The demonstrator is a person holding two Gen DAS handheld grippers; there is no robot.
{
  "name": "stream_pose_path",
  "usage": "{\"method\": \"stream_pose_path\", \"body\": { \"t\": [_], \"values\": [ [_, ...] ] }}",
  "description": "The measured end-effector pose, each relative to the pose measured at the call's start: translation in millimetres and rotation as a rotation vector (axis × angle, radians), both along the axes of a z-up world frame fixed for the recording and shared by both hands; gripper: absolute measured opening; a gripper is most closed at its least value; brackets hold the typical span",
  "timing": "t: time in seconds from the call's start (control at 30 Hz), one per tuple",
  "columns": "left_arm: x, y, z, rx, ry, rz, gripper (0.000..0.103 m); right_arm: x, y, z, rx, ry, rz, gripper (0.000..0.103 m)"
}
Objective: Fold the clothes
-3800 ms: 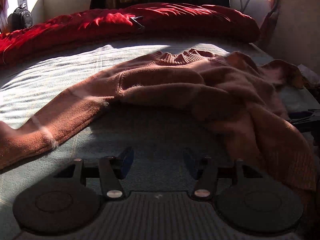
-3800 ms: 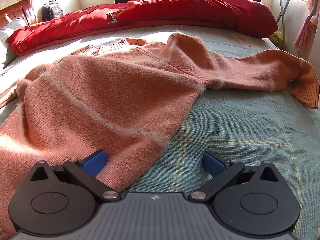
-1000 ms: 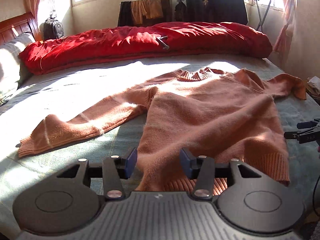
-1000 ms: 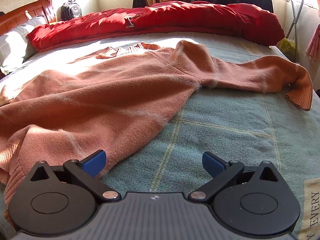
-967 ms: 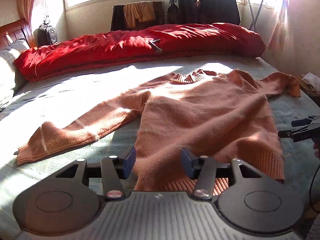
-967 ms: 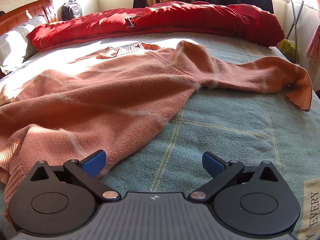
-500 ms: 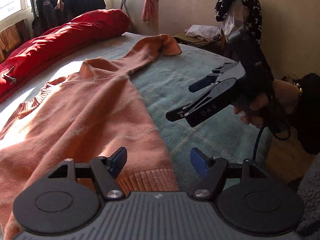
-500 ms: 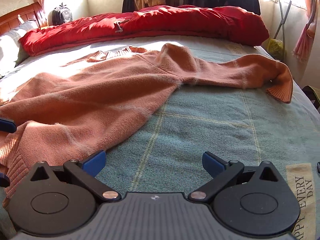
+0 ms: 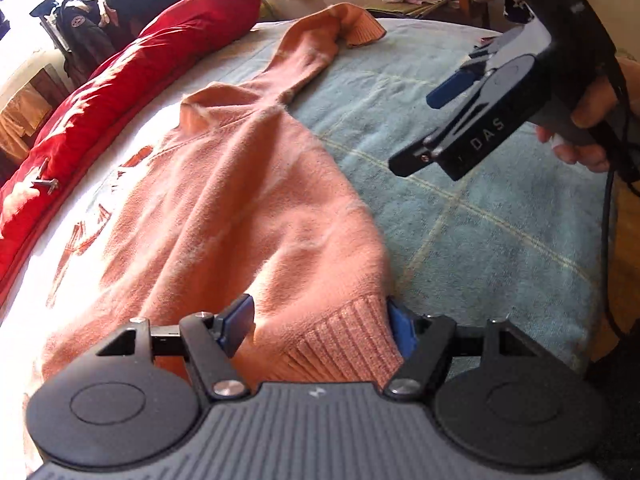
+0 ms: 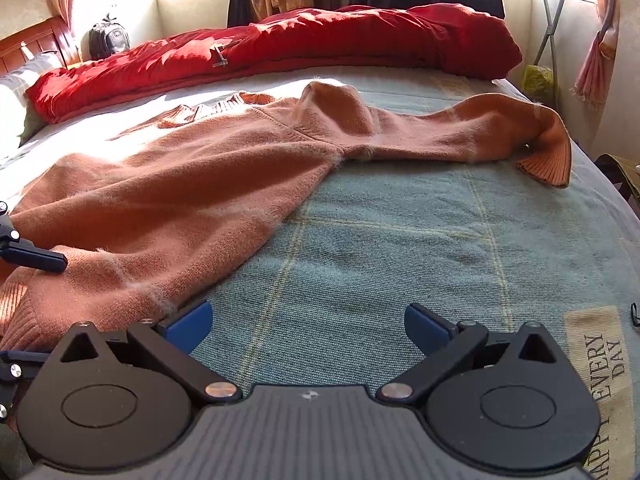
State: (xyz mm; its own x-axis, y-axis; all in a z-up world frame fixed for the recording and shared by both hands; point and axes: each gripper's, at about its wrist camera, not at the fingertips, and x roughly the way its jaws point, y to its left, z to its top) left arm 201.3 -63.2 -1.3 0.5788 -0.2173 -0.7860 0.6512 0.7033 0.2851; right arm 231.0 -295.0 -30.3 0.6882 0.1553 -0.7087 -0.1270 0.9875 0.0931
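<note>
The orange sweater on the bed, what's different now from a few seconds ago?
The sweater got spread out flat; before, its body lay bunched up. The left hand-held gripper swung over to the sweater's ribbed bottom corner, which now sits between its open jaws, not pinched. The right hand-held gripper is open over the bare blue blanket. The red quilt stayed put.
</note>
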Motion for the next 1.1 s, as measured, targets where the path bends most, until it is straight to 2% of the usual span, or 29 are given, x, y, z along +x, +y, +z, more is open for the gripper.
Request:
{"method": "stream_pose_path", "body": {
  "t": [0.1,0.27,0.37,0.5,0.7,0.87,0.97,1.1],
  "values": [
    [15.3,25.0,10.2,-0.029,-0.028,0.111,0.072,2.8,-1.2,2.4,0.014,-0.004,0.001,0.103],
    [49.5,69.5,19.4,-0.188,-0.004,0.283,0.072,9.7,-0.6,3.6,0.097,0.011,0.026,0.103],
    [66.5,90.1,22.9,-0.272,-0.007,0.355,0.072,12.1,4.9,4.1,0.138,0.02,0.055,0.103],
    [84.0,110.4,25.2,-0.324,-0.034,0.419,0.072,13.2,15.2,5.6,0.171,0.025,0.102,0.103],
    [100.3,125.8,23.8,-0.327,-0.067,0.471,0.073,22.6,31.1,9.5,0.275,0.039,0.181,0.103],
    [100.7,136.7,26.8,-0.335,-0.079,0.508,0.071,42.4,44.9,13.5,0.509,0.059,0.283,0.103],
    [96.8,142.8,23.5,-0.334,-0.071,0.529,0.071,65.6,62.1,-0.9,0.666,0.118,0.361,0.103],
    [82.1,152.1,23.0,-0.341,-0.056,0.546,0.071,88.6,81.2,-17.5,0.749,0.151,0.342,0.103]
  ]
}}
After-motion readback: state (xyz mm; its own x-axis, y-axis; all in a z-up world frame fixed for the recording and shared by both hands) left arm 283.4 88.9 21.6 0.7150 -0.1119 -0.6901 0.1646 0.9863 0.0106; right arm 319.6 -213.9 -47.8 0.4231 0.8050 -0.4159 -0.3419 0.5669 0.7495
